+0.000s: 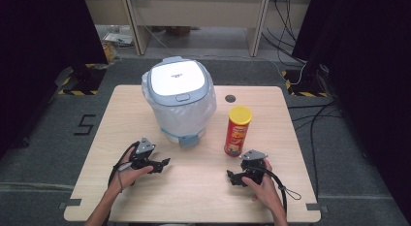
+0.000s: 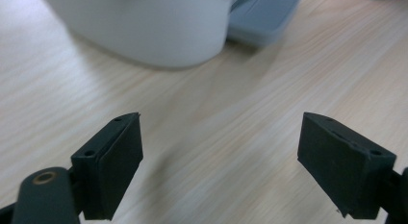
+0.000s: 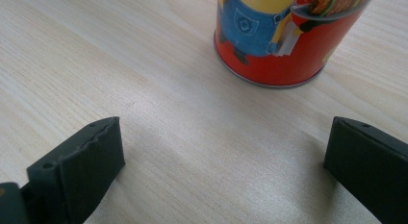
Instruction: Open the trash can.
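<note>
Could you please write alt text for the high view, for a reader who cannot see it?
On a wooden table, a person's hands hold the left tongs and right tongs, both open and empty. Beyond them stand a lidded white bin lined with a bag and, beside it, a red can with a yellow lid.

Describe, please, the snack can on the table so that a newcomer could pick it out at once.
Start at the large white pedal bin with its plastic liner, at the middle of the wooden table. Just to its right, apart from it, the snack can stands upright. It is the only tall, slim tube there: red body with cartoon print, yellow lid.
</note>
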`<state>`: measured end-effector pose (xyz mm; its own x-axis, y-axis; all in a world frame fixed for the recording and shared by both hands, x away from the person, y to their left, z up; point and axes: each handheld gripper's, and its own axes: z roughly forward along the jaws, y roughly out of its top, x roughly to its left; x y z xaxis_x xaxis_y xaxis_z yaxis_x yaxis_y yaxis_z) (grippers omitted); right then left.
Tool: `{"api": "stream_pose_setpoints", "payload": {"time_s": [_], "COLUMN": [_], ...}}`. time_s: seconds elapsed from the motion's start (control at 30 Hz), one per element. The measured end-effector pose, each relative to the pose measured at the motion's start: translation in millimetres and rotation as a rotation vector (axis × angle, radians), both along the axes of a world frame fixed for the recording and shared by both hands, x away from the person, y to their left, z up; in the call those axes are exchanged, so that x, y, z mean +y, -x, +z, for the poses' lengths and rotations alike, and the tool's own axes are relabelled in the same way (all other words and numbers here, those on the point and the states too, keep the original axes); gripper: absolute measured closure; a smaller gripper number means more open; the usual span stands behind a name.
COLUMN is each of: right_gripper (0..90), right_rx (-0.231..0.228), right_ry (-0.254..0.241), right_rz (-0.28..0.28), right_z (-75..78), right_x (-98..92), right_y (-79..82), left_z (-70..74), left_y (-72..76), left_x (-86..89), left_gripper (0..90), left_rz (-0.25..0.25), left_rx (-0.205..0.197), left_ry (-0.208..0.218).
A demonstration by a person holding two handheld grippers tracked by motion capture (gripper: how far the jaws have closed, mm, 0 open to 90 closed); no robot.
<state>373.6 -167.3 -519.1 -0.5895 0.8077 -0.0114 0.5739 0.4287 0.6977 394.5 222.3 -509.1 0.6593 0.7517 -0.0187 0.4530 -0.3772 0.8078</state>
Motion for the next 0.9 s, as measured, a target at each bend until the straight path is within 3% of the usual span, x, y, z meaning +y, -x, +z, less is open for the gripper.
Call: {"api": "stream_pose_setpoints", "payload": {"time_s": [0.17,0.23,0.43,0.9], "right_gripper": [0.5,0.5,0.4,0.4], "right_rx": [0.003,0.003,0.0,-0.001], "right_ry": [-0.001,0.0,-0.001,0.002], "right_rz": [-0.003,-0.003,-0.002,0.003], "right_z": [0.1,0.1,0.0,0.1], "right_x": [0.1,0.1,-0.1,-1.2], "right_y": [0.3,0.3,-0.1,-0.4], "left_z": [1.7,4.2,11.0,0.5], "left_y": [-4.1,-7.4,-14.3,-29.1], "left_x": [-12.3,-23.1,-48.6,-93.5], "left_gripper": [15.8,16.0,16.7,17.5], "left_rz": [-0.038,-0.054,-0.105,-0.179], "left_rx": [-0.006,-0.026,-0.068,-0.092], "left_ry": [0.02,0.027,0.095,0.074]}}
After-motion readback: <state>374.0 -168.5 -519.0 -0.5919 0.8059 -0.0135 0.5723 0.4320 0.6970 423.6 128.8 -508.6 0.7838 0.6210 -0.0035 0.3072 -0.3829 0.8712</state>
